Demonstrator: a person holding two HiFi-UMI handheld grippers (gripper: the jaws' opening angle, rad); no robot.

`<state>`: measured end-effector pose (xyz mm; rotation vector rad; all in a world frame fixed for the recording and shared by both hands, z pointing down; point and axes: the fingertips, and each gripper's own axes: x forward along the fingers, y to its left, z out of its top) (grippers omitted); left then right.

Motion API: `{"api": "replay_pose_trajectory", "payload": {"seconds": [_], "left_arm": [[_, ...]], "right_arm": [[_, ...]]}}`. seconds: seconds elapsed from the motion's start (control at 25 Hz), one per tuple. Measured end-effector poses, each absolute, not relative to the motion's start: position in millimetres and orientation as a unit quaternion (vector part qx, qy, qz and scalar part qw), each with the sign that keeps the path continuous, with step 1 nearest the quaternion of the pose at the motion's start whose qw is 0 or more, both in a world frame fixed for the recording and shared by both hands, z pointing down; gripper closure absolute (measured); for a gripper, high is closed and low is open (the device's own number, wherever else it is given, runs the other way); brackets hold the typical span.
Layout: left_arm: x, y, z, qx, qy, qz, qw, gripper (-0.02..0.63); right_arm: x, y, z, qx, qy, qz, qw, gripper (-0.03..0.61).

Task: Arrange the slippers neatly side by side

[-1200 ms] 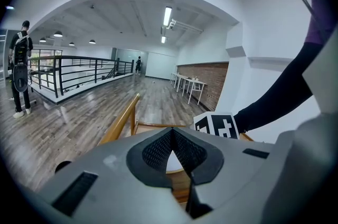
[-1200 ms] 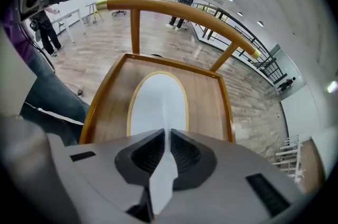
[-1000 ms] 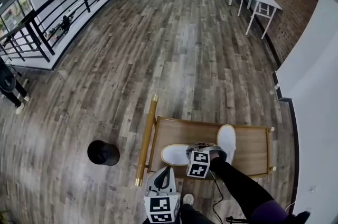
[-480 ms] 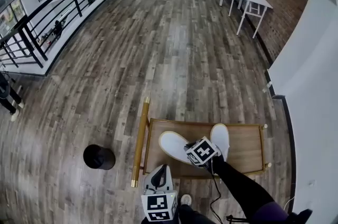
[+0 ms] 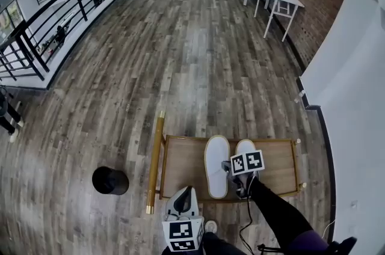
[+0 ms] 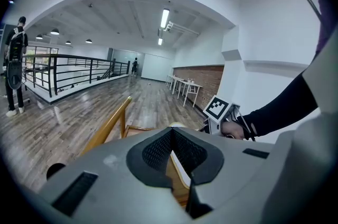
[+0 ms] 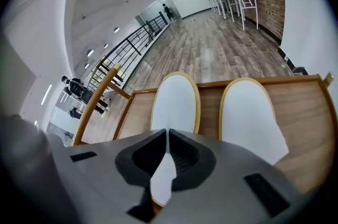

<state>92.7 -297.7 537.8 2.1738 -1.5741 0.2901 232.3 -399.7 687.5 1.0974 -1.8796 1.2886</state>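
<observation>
Bright, even light falls from the ceiling strips [image 6: 165,18], and the floor [image 5: 198,19] carries a soft glare. My views bend and darken at the edges.

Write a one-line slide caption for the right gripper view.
The right gripper grips one white slipper, parallel beside its mate on the wooden tray.

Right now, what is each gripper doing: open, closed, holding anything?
Left gripper: fingers closed, nothing between them.
Right gripper: fingers closed on the near end of the white slipper, the left one of the pair.
</observation>
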Motion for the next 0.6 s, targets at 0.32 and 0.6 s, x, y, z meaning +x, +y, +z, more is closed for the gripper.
{"api": "replay_pose_trajectory", "payload": {"seconds": [0.32,0.6], "left_arm": [[101.0,-299.8,540.6,0.788,-0.564,0.108,0.221,0.612],[107.6,-306.7,542.4,0.79,-0.561,0.11,0.224,0.612]], "right_arm": [[241.1,-395.9,707.5,0.41,-0.691,0.504,0.316,0.565],[239.1,-397.7,711.3,0.402,-0.695,0.498,0.328,0.565]]}}
